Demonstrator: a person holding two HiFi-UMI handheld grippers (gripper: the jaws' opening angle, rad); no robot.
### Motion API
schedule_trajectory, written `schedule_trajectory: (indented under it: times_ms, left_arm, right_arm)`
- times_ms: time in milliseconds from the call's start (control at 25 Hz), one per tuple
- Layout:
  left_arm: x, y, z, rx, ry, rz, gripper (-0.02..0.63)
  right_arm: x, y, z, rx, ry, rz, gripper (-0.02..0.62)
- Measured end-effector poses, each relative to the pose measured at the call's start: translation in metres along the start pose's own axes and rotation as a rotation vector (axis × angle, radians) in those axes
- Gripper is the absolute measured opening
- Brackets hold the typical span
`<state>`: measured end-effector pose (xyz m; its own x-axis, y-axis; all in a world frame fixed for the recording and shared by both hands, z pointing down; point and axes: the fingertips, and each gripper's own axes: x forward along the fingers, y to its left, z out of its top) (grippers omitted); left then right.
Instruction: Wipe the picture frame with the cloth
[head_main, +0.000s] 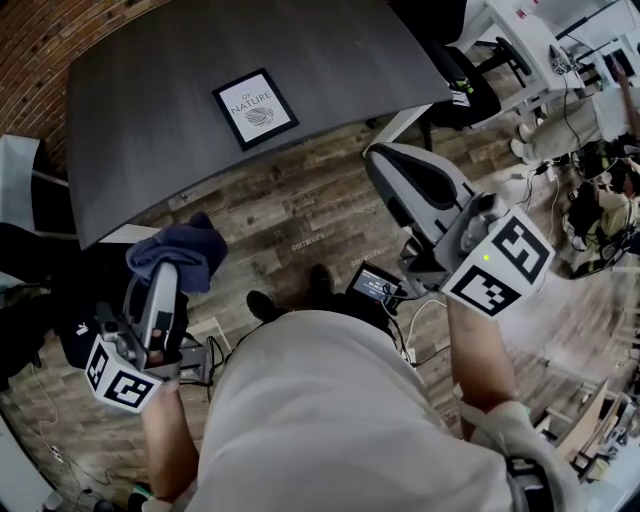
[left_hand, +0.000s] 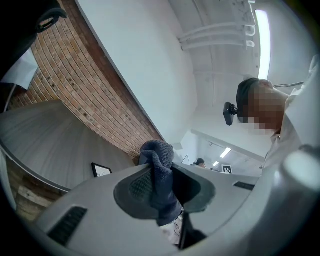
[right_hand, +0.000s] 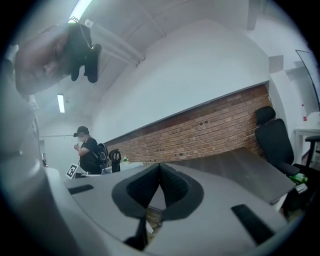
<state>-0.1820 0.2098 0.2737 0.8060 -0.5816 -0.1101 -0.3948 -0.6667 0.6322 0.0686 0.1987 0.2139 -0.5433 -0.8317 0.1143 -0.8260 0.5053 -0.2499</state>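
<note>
The picture frame (head_main: 255, 108), black-rimmed with a white print, lies flat on the dark grey table (head_main: 150, 120), well ahead of both grippers. It also shows small and far off in the left gripper view as the picture frame (left_hand: 101, 170). My left gripper (head_main: 172, 268) is shut on a dark blue cloth (head_main: 185, 250), held short of the table's near edge. The cloth (left_hand: 160, 185) is pinched between the pads and bunches above them. My right gripper (head_main: 385, 165) is shut with nothing in it, near the table's right front corner; its gripper (right_hand: 160, 176) shows the pads meeting.
A black office chair (head_main: 470, 75) stands right of the table, seen also as the chair (right_hand: 272, 137). A small screen device (head_main: 375, 285) and cables lie on the wooden floor by my feet. A person (right_hand: 90, 147) stands far back by a brick wall (right_hand: 200, 135).
</note>
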Motion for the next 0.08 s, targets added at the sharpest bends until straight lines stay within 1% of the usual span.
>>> schedule_trajectory:
  times_ms: [80]
  left_arm:
    - [-0.0043,0.0037,0.0024,-0.001,-0.005,0.006,0.078]
  right_arm:
    - [-0.0062,-0.0069,0.0075,-0.017,-0.002,-0.020,0.014]
